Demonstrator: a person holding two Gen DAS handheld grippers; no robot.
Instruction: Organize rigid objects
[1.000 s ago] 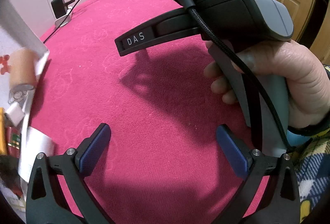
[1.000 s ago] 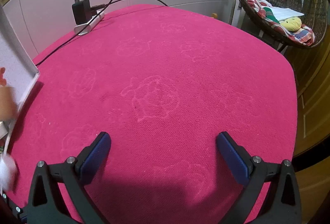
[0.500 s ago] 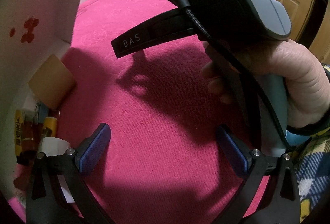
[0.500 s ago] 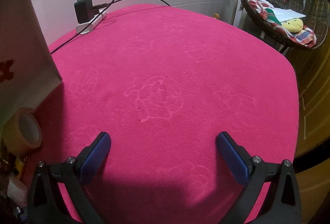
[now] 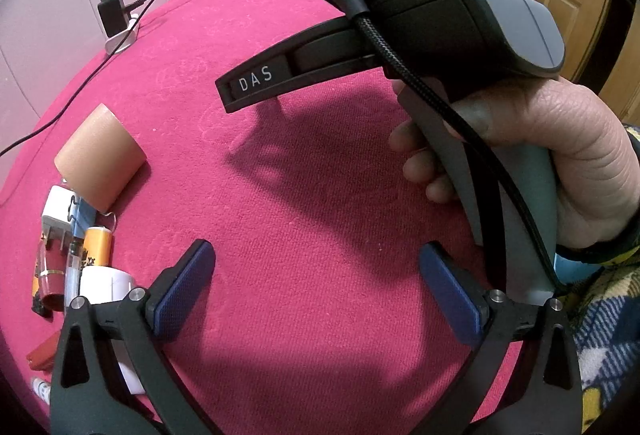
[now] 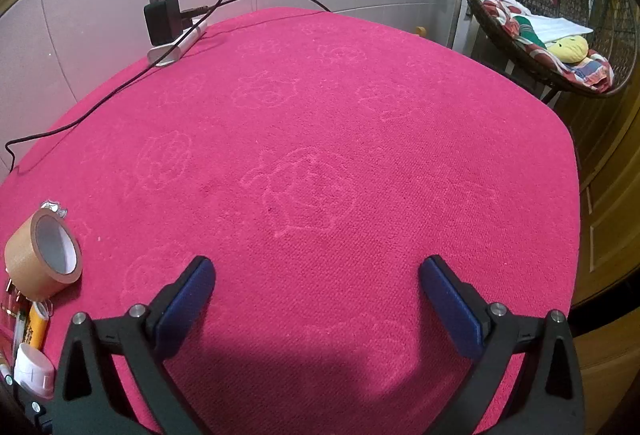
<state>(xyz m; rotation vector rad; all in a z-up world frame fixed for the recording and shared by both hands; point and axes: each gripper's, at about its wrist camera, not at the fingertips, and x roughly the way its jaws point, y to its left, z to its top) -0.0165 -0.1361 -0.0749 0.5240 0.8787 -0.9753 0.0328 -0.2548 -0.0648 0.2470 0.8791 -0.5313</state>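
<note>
A pink-clothed worktop (image 6: 320, 155) meets a white tiled wall (image 6: 100, 35) at eleven o'clock; a wicker hanging chair (image 6: 560, 15) sits at two o'clock.

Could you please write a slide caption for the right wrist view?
Open right gripper over pink tablecloth; tape roll at left.

We hold our left gripper (image 5: 316, 291) low and level, its two blue-padded fingers (image 5: 182, 291) spread wide with nothing between them; our right gripper (image 6: 316, 299) sits the same way, fingers (image 6: 452, 303) wide apart and bare; from the left wrist view our right hand (image 5: 560, 159) wraps the grey handle of that right gripper, fingers curled round the front, a checked sleeve at the wrist.
</note>
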